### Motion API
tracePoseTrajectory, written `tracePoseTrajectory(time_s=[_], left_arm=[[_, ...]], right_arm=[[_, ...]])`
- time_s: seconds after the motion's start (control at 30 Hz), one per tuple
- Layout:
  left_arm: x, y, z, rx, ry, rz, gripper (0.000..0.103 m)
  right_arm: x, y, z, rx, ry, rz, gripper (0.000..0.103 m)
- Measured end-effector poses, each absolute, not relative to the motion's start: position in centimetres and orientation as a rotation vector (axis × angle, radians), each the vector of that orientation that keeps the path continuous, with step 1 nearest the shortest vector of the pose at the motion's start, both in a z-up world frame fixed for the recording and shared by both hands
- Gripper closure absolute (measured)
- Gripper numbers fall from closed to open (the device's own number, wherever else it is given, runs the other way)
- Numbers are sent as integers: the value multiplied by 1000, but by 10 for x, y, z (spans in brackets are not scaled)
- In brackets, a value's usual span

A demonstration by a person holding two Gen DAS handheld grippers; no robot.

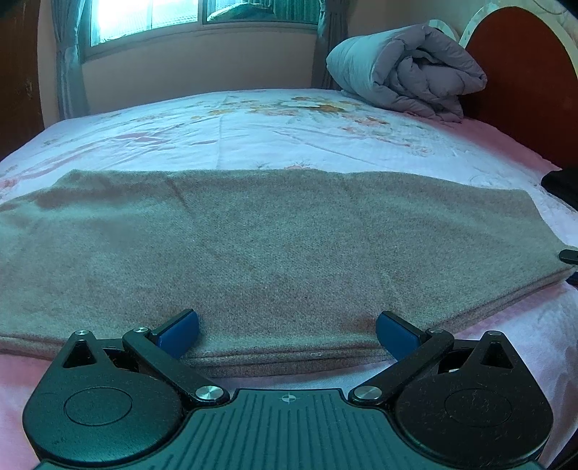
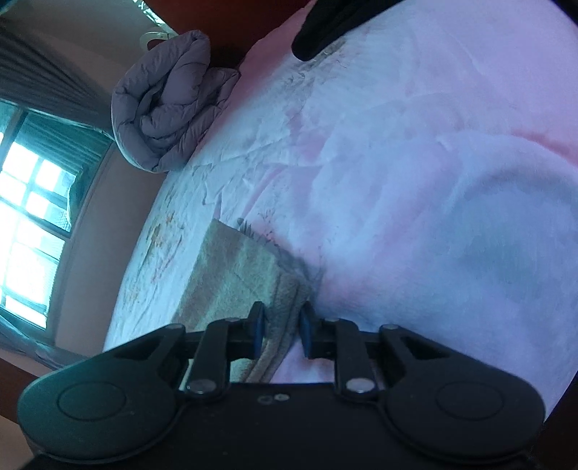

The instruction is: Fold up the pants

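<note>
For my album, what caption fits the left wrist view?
Open left gripper at the edge of folded pants on a bed.

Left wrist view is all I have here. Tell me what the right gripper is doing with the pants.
Observer: The right gripper straddles the end edge of the pants; the stacked layers run between its blue pads.
Operator: Say whether it has clamped them.
Observer: Not clearly. The pads stand close on either side of the fabric, but a gap shows beside the right pad, so I cannot tell.
Operator: Report what lies past that end of the pants.
Observer: Bare pink bedsheet, and farther off a black item near the headboard end. The rolled grey duvet sits apart from it, toward the window.
</note>
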State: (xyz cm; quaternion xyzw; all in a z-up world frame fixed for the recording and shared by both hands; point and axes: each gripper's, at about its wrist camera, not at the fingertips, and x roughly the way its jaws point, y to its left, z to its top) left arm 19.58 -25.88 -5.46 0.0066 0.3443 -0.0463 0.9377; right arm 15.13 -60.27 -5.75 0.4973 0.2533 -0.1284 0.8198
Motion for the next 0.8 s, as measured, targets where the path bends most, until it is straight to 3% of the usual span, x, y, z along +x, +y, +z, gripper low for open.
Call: tracePoseTrajectory(time_s=[0.3, 0.53, 0.8], left_arm=[[198, -260, -55, 24, 708, -97, 0], [198, -257, -51, 31, 707, -117, 0], [169, -117, -10, 56, 584, -8, 0]], right_arm=[[154, -595, -39, 971, 511, -286, 94], [159, -572, 8, 853, 442, -218, 95], [181, -488, 92, 661, 346, -32, 94]])
